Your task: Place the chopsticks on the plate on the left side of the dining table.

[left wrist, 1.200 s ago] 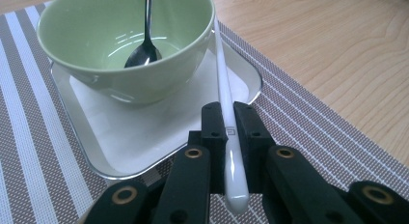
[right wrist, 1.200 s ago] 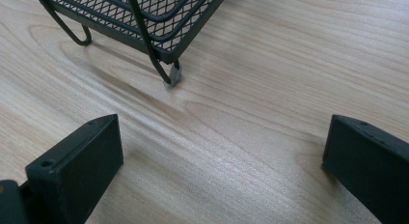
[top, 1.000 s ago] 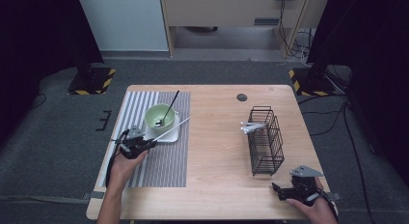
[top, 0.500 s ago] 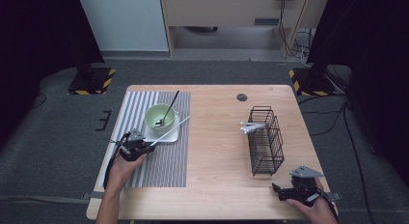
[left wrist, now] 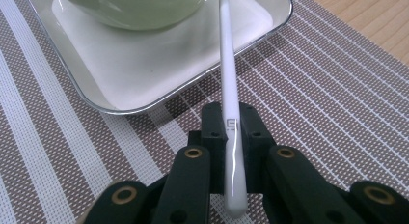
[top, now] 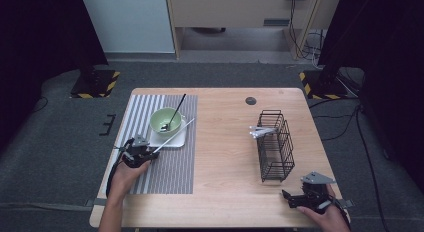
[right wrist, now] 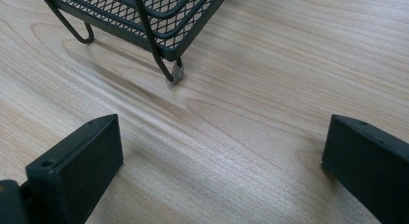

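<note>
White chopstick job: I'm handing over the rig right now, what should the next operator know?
Left gripper: shut on the glossy white chopstick, whose far end leans on the white square plate under the pale green bowl.
Right gripper: open, resting on the wooden table near the black wire basket.
Done: white utensils lie on the basket.
Left: probably carry the chopstick there.
</note>
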`<move>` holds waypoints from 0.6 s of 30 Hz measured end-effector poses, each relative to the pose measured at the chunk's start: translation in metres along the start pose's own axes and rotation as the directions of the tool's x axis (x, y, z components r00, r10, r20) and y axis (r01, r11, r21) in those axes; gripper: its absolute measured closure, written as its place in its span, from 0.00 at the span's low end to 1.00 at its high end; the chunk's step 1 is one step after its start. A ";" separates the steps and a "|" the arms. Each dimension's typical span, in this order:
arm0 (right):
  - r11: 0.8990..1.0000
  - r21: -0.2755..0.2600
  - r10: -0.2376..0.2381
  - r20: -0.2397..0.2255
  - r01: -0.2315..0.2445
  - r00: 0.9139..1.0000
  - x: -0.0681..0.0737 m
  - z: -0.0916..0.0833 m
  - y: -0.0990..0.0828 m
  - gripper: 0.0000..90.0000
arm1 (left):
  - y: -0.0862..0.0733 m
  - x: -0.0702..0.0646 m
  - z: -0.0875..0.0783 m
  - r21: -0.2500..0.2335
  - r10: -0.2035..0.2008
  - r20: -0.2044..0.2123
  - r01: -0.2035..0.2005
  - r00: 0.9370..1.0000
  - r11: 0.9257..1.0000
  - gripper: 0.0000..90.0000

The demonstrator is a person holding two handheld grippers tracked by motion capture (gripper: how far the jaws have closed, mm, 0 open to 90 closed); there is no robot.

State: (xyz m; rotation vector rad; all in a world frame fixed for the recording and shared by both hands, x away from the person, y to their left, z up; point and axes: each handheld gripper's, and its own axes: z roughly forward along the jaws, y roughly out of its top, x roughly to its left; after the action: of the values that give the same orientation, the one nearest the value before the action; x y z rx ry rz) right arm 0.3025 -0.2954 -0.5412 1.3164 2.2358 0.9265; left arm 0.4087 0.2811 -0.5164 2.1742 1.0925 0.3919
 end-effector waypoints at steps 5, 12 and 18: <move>1.000 0.000 0.000 0.000 0.000 1.000 0.000 0.000 0.000 0.01 | -0.001 0.000 0.003 0.013 -0.003 -0.008 0.003 1.000 1.000 0.92; 1.000 -0.001 0.004 -0.001 -0.004 1.000 0.001 0.000 0.000 0.01 | -0.002 0.001 0.004 0.024 -0.005 -0.036 0.006 0.999 1.000 0.90; 1.000 0.000 0.005 -0.001 -0.005 1.000 0.001 0.000 0.000 0.01 | -0.004 0.002 0.004 0.020 -0.013 -0.031 0.013 0.999 1.000 0.90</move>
State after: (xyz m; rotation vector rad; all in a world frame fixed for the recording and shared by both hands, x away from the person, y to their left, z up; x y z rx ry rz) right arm 0.3018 -0.2951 -0.5412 1.3222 2.2342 0.9296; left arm 0.4102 0.2828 -0.5219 2.1840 1.1316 0.4121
